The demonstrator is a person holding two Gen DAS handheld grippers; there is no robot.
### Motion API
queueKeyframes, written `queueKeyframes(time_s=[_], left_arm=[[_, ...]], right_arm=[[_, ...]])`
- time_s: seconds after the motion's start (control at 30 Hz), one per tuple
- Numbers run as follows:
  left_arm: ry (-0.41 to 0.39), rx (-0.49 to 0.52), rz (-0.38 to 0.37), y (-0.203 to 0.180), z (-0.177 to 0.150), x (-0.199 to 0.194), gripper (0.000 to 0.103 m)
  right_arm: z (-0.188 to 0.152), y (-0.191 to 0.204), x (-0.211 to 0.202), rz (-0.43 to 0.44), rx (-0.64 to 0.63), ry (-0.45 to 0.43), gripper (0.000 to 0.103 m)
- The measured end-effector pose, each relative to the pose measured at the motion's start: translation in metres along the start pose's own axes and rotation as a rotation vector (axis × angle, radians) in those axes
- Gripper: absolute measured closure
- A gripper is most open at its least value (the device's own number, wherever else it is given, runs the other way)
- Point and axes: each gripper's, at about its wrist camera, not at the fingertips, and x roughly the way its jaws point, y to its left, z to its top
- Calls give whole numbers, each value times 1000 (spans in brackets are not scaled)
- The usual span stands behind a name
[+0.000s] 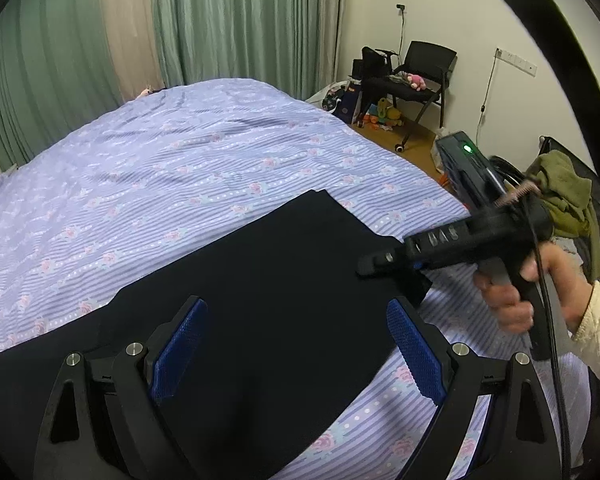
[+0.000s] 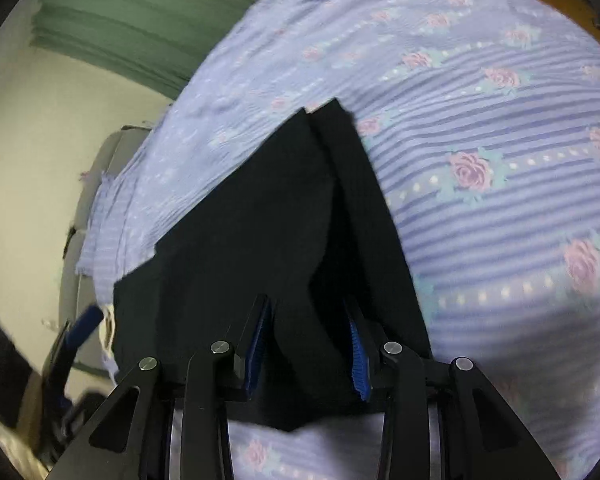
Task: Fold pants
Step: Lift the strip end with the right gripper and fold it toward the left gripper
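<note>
Right tongs [image 2: 308,344] astride raised fold of pants [image 2: 260,220]; left tongs [image 1: 296,344] wide above.

Black hand-held gripper [image 1: 296,344] (blue pads) [image 1: 414,354]

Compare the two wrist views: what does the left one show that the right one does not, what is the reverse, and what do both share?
Left only: the chair, a hand gripping the right gripper, and the left gripper with fingers wide apart over the pants.
Right only: a raised fold of pants between the right gripper's fingers, which stand partly open.
Both: dark pants on the striped, flowered bedsheet and green curtains.
</note>
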Motion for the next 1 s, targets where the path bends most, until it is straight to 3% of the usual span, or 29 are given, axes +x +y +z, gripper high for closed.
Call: queueKeyframes(time_s=[0.1,0.2,0.27,0.57,0.7,0.9,1.0], left_arm=[[1,-8,4,4,0,-1,11],[2,-18,6,6,0,-2,11],[-3,-30,-2,7,0,-4,11],[-10,-54,-9,6,-1,-5,11],[-17,-58,-1,8,0,-6,11],[-17,-57,29,14,-2,-5,11],[-20,-56,50,16,-4,-5,11]], right_arm=[[16,-7,4,62,70,-31,65],[29,-3,13,71,68,-17,66],[32,8,15,42,40,-32,94],[41,21,-25,-93,27,-240,96],[36,8,-15,-187,40,-208,97],[24,-13,-19,-215,81,-236,97],[21,-5,-29,-297,41,-241,81]])
